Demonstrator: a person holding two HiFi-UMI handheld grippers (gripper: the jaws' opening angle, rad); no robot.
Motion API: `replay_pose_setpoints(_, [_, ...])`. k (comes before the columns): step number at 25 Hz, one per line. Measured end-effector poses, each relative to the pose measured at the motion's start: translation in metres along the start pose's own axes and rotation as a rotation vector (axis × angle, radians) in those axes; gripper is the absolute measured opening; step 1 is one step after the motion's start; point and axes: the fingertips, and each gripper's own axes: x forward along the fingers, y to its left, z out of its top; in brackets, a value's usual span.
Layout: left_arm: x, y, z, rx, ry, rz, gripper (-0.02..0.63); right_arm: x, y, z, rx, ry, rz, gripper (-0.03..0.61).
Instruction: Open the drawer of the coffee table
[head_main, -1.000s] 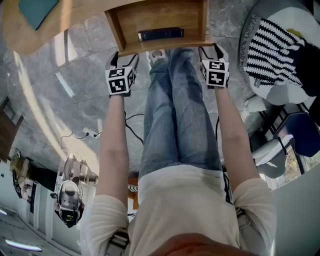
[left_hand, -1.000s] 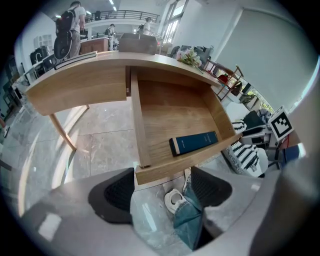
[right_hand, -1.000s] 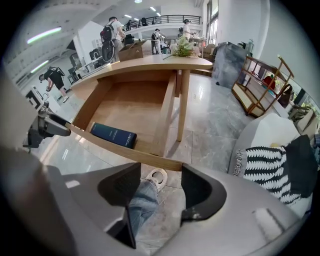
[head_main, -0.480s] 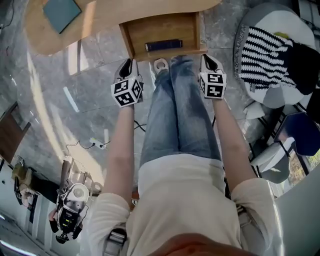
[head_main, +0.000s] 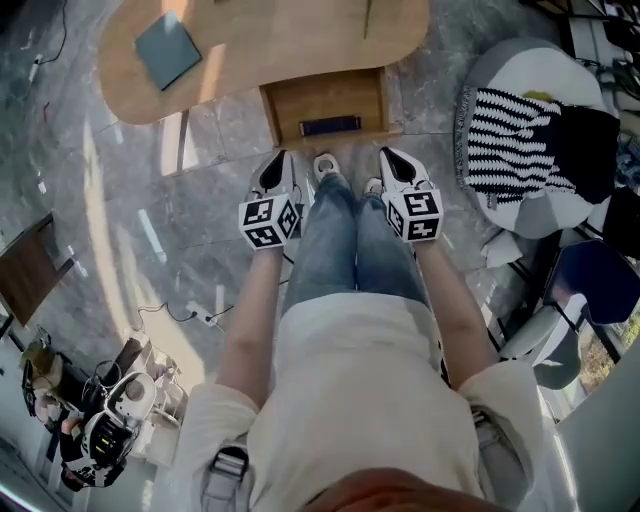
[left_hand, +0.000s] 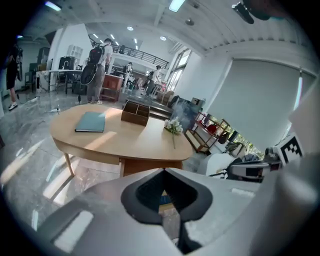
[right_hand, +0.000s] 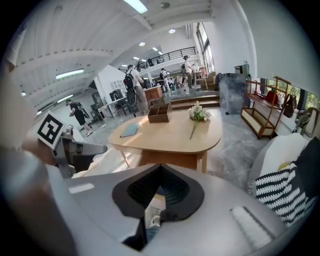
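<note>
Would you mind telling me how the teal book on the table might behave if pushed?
The book lies flat on the smooth table, so it would probably slide rather than tip. It looks thin, so likely light, and may flex if lifted by an edge.

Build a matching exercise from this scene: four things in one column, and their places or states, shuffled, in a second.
Things:
1. teal book
2. dark flat item
3. drawer
4. striped throw

Places or states:
A. pulled out from under the tabletop, open
B. draped over the pale seat at the right
C. lying on the tabletop
D. lying inside the drawer

Pairs: 1-C, 2-D, 3-A, 4-B
</note>
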Motion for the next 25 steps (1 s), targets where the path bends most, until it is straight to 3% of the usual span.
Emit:
replay_pose_setpoints(7, [-0.039, -0.051, 0.02, -0.016, -0.07, -0.017, -0.002, -0.056, 0.017, 0.037, 0.018, -0.117, 0.075, 0.002])
replay_pose_setpoints(14, [-0.083, -0.113, 0.011, -0.004, -0.121, -0.006, -0.002, -0.124, 0.026, 0.038, -0.022, -0.168, 0.143, 0.002])
replay_pose_setpoints(20, [-0.119, -0.164, 0.0, -0.019, -0.165, 0.004, -0.003, -0.181, 0.035, 0.035, -0.14, -0.206, 0.184, 0.002])
replay_pose_setpoints(25, [-0.15, -0.201, -0.009, -0.014, -0.178, -0.023, -0.002, -0.221, 0.045, 0.032, -0.122, -0.245, 0.226, 0.002])
